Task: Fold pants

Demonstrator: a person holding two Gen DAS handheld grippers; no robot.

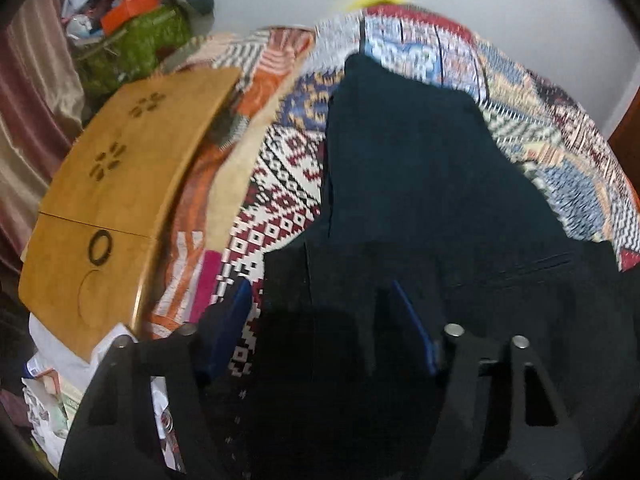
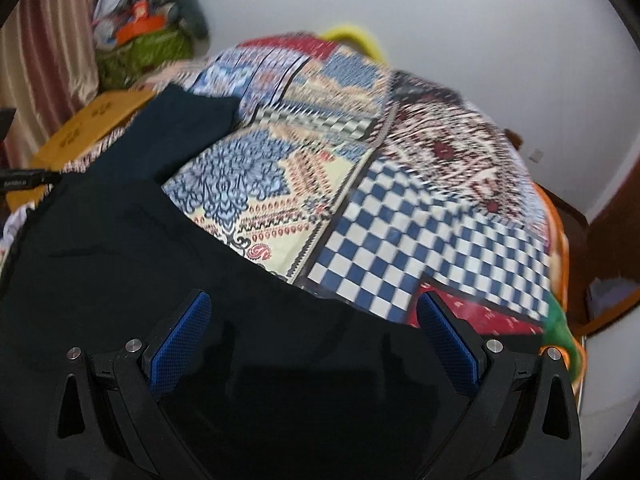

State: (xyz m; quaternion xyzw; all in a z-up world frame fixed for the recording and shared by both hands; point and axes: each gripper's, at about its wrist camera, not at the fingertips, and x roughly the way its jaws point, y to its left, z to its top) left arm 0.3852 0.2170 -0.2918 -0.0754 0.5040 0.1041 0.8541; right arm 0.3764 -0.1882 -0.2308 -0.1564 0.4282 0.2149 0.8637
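On patchwork quilt [image 2: 360, 208], dark pants [image 1: 400, 168] – blurry, L tongs [image 1: 320, 308] & R tongs [image 2: 316, 320] released, folds indistinct.

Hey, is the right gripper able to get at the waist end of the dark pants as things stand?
Probably yes. The right gripper is open right above the dark pants, nothing lying between them.

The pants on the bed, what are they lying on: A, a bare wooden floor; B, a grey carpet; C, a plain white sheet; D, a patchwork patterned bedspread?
D: the dark pants are spread over a bedspread of mixed patterned patches, including blue-and-white checks.
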